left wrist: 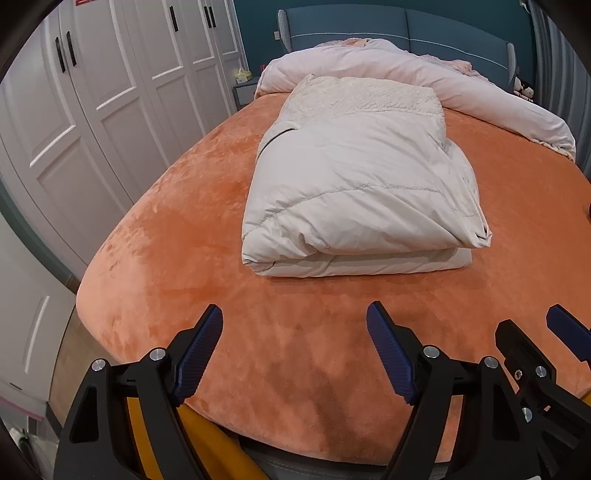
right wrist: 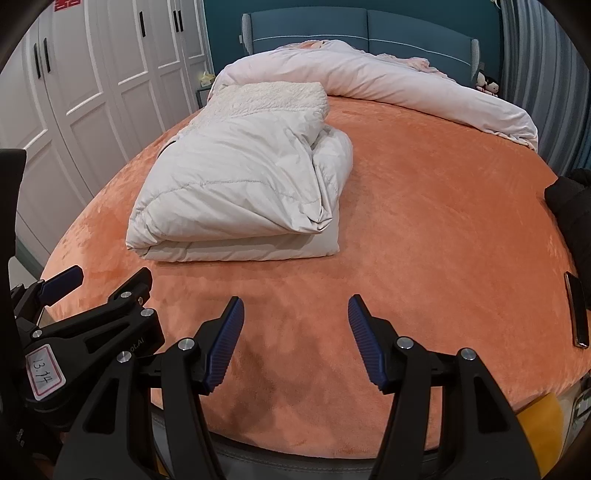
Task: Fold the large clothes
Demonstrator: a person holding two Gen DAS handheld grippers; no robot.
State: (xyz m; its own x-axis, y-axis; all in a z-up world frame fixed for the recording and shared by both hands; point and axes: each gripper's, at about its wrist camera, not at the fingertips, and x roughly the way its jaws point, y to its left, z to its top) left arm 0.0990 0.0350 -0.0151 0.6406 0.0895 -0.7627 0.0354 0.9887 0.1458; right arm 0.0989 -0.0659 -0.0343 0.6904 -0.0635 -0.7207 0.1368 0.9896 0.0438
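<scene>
You are holding the left gripper (left wrist: pixel 294 317) over the near edge of the bed (left wrist: pixel 155 236), its jaws standing wide apart with nothing between them, only orange bedcover showing in the gap. Your right gripper (right wrist: pixel 295 312) is hovering just beside it, at about three o'clock from the left one, jaws partly open and gripping nothing. The folded pale padded garment (left wrist: pixel 354 192) is lying on the bed at twelve o'clock from the left gripper, well apart from both grippers; from the right wrist it is sitting toward eleven o'clock. A pink duvet (right wrist: pixel 369 77) is lying bunched beyond it near the blue headboard (left wrist: pixel 406 26). White wardrobe doors (left wrist: pixel 92 92) are standing at nine o'clock.
</scene>
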